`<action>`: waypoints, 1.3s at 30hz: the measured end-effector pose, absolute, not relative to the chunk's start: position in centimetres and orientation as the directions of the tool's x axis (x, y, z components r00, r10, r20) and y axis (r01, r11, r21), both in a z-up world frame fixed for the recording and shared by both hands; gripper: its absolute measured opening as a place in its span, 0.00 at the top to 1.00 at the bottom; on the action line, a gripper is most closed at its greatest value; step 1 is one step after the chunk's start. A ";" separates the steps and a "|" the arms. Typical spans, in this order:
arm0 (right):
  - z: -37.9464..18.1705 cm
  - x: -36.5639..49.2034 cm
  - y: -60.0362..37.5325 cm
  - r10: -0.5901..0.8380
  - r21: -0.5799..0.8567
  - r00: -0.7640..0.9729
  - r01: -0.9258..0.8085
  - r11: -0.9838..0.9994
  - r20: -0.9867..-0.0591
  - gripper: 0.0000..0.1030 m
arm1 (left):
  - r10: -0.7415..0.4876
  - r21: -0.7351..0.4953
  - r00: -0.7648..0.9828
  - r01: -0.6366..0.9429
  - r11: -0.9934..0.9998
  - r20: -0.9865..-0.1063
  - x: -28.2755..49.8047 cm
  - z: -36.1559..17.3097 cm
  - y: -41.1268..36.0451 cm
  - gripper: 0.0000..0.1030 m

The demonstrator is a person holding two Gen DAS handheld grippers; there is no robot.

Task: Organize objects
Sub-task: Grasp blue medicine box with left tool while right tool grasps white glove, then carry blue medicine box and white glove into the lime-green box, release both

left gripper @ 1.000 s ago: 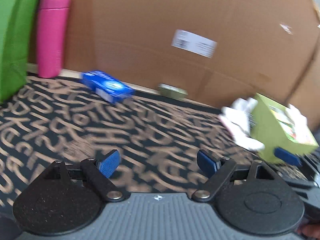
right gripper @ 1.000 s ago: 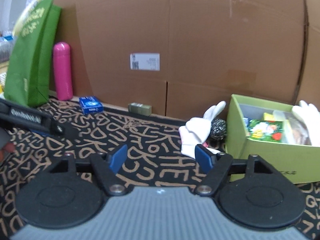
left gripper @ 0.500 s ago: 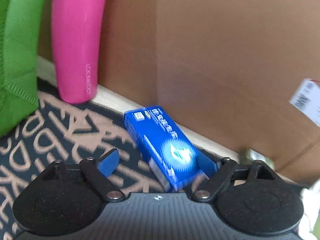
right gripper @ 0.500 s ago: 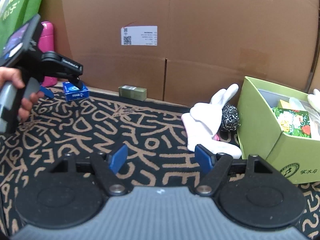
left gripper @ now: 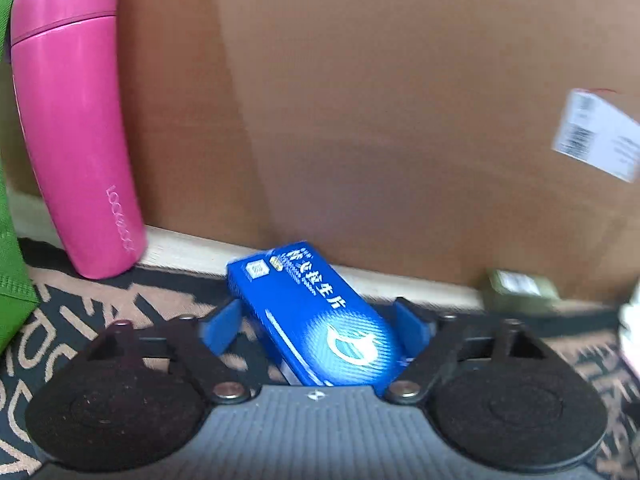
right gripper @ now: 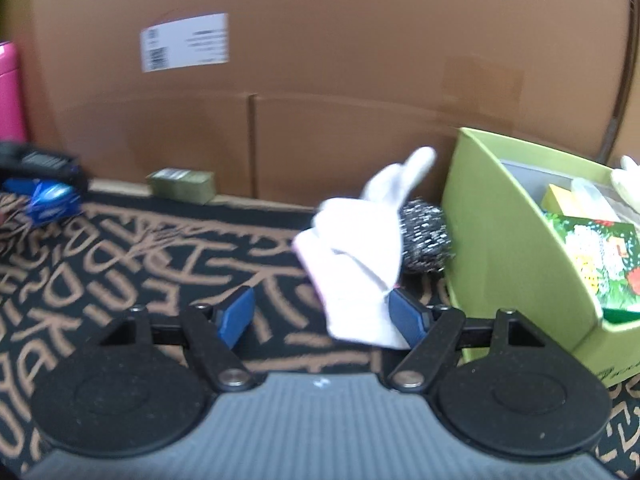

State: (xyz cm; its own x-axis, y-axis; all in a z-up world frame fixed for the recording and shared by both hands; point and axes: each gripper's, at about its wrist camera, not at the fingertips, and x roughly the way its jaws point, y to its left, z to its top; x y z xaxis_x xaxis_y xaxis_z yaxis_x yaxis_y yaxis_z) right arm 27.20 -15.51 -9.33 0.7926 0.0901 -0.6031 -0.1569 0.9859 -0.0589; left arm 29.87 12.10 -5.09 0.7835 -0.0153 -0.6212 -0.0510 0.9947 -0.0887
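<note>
Left claw (left gripper: 316,326) now straddling the blue box (left gripper: 316,320), jaws closing, pads not clearly pressing on its sides yet; a second ago well back from it across the mat. Means first pick nearly secured, lift to follow, by this reading. Box tilted, far corner raised, just in front of the cardboard wall (left gripper: 400,100), near the pink bottle (left gripper: 72,128).

Right claw (right gripper: 324,318) brought in close to the white glove (right gripper: 356,248), jaws closing slightly, right pad at the glove's edge, no grip yet. Glove beside a steel scourer (right gripper: 424,240), against the green bin (right gripper: 500,240), already partly filled.

Underneath, black surface mat (right gripper: 140,260) with tan lettering; small olive box (right gripper: 180,184) at the wall's foot; green bag (left gripper: 12,280) at far left.
</note>
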 end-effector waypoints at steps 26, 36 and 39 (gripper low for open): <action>-6.7 16.2 -15.1 0.421 0.032 0.680 -0.505 0.862 -0.600 0.51 | -0.253 -0.022 0.681 0.329 0.944 -0.687 13.7 -6.2 4.5 0.23; -7.4 15.4 -15.2 0.433 0.042 0.677 -0.512 0.858 -0.594 0.86 | -0.266 -0.041 0.675 0.330 0.943 -0.688 13.2 -5.6 4.1 0.40; -6.2 14.1 -15.9 0.451 0.037 0.694 -0.523 0.851 -0.561 0.89 | -0.307 -0.067 0.680 0.355 0.932 -0.666 12.6 -4.1 3.1 0.40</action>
State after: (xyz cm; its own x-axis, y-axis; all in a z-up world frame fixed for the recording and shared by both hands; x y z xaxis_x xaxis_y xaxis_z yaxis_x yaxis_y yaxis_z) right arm 14.14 -15.90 -6.21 0.6943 0.4511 -0.5607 -0.5233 0.8514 0.0370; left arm 12.62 3.09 -4.11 0.6801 -0.3072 -0.6657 0.3553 0.9323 -0.0672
